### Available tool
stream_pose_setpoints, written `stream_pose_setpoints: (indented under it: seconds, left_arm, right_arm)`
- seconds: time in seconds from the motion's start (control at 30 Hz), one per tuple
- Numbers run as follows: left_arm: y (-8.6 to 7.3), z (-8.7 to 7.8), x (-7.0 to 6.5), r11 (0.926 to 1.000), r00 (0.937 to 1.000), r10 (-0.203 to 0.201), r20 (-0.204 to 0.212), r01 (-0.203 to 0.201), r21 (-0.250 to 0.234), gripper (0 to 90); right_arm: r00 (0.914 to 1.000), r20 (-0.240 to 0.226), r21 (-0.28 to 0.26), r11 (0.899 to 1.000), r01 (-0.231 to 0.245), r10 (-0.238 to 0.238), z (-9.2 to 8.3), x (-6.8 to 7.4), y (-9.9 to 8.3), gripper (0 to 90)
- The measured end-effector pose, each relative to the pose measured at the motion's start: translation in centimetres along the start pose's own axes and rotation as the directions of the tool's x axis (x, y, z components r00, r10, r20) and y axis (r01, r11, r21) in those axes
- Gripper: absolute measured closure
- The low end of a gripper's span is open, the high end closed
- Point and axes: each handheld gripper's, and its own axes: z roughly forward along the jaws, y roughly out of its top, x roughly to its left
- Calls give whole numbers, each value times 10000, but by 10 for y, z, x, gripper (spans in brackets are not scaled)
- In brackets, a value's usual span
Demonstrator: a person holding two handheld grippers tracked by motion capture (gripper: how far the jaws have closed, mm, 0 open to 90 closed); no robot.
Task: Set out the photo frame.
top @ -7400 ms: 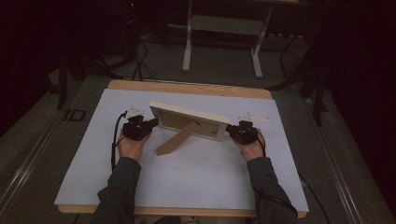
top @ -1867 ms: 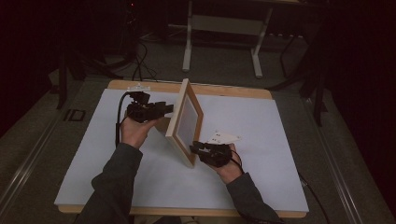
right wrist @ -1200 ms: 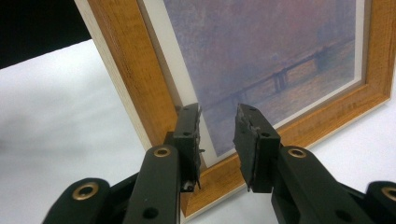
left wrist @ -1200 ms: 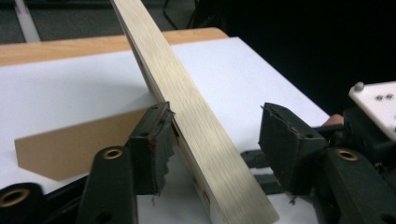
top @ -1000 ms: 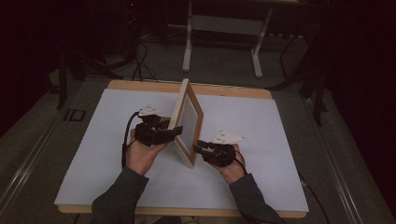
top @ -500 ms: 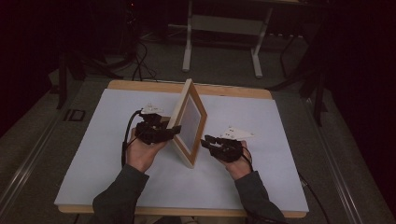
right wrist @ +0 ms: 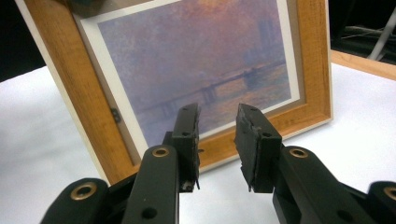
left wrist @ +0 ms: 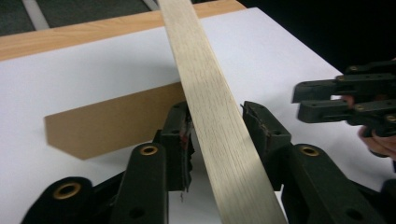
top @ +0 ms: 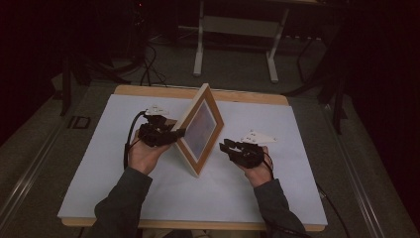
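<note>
Picture frame (top: 200,130): in the high view it stands upright near the middle of the white table (top: 99,183), its printed face turned toward the person's right. Half a second ago it stood in much the same place and pose.
Left gripper (top: 171,134): in the high view it is against the frame's back edge, as it was half a second ago.
Right gripper (top: 225,146): in the high view it sits just beside the frame's face, apart from it. A second ago it was at the frame's near lower edge; it has since drawn back to the right.
Left gripper view: the pale wooden edge of the frame (left wrist: 215,116) runs between the two black jaws, which stand close on either side; whether they pinch it I cannot tell. A brown easel stand (left wrist: 107,121) lies behind on the table. The other gripper (left wrist: 345,100) shows at right.
Right gripper view: the jaws (right wrist: 217,135) are parted with nothing between them. The frame's sunset print (right wrist: 196,56) stands beyond.
</note>
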Motion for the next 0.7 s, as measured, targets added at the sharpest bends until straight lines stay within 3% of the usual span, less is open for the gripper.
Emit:
stream_pose_setpoints:
  seconds: [0.33, 0.4, 0.53, 0.7]
  left_arm:
    - [1, -1, 20, 9993, 9987, 339, 368, -334, -143, 698]
    - [2, -2, 25, 9982, 9963, 592, 630, -587, -102, 698]
    - [2, -2, 32, 9977, 9927, 673, 998, -661, -155, 703]
    - [3, -2, 40, 9952, 9836, 978, 1515, -961, -182, 710]
  right_arm:
    - [10000, 88, -17, 10000, -26, 26, -1, -3, 0, 694]
    - [9999, 109, -27, 10000, -28, 28, -1, -4, 1, 694]
    - [9999, 157, -64, 10000, -13, 14, -2, -5, 3, 694]
    - [9997, 227, -101, 9999, 8, -6, -4, -8, 5, 694]
